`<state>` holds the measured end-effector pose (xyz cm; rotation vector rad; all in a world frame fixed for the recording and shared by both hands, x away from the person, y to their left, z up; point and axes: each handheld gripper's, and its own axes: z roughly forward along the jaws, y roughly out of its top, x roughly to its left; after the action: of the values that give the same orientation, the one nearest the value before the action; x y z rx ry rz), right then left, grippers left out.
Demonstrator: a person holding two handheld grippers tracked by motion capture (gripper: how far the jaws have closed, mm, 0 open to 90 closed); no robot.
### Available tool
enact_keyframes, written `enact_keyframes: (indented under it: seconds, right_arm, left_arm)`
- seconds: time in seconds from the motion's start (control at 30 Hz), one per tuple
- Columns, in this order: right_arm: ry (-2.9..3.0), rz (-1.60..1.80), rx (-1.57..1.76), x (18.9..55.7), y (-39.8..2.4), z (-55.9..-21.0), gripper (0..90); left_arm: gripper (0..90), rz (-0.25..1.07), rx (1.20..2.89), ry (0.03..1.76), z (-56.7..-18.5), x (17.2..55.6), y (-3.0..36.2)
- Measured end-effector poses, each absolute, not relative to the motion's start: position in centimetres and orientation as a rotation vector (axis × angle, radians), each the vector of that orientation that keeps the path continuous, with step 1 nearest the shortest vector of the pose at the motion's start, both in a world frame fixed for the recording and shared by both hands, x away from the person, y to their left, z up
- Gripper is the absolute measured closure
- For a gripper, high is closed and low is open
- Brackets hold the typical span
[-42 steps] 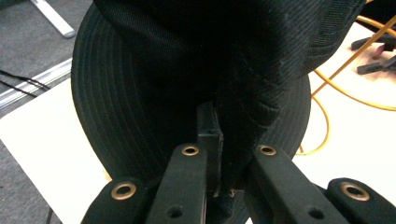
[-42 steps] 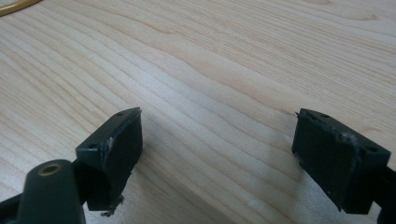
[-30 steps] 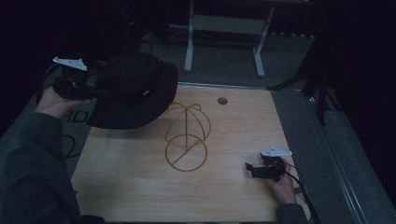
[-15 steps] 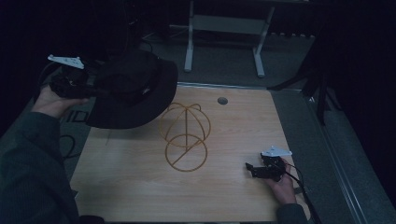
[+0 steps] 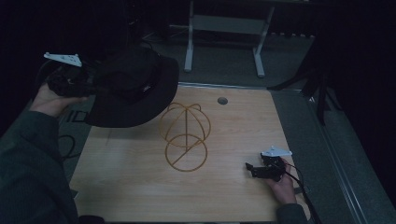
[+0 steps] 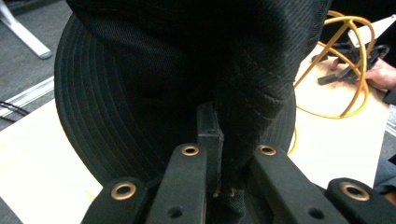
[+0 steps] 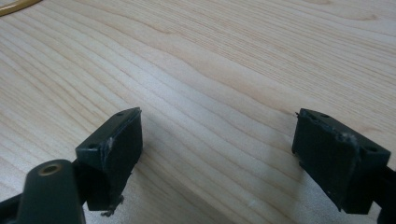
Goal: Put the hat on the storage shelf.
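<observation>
We have the black hat (image 5: 133, 88) in our left gripper (image 5: 91, 84), whose fingers (image 6: 261, 172) are clamped together on a fold of the brim; in the left gripper view the cloth is pinched between them and the crown hangs out beyond. The hat is in the air over the desk's (image 5: 140, 186) far left corner, at about ten o'clock from the desk's middle, its brim tilted with the low edge toward us.

The relation that matters to us is hat to wire stand (image 5: 185, 137). The gold stand sits near the middle of the desk, a ring flat on the wood with a domed cage rising from it. From the hat it lies at roughly four o'clock, close by: the brim's near edge looks to overlap the dome's far left side in the high view, though the hat is above it, not touching as far as we can tell. We judge the next move calls for carrying the hat toward four o'clock and levelling it so the crown's opening comes down over the dome.

Our right gripper (image 5: 254, 170) rests at the desk's near right, at about four o'clock from the stand and well apart from it, fingers (image 7: 112, 149) spread wide over bare wood. The left is the only hand placed for the job.
</observation>
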<state>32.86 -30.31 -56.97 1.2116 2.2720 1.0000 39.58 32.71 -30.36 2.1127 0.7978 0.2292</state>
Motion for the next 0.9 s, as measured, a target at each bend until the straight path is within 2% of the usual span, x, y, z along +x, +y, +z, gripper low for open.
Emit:
enact_keyframes:
  seconds: [0.9]
  right_arm:
    - [2.271, 0.999, 1.212, 32.9, -30.3, -57.0, 16.0]
  left_arm:
    - [88.3, 0.158, 2.097, 0.697, -29.0, 39.3, 31.5]
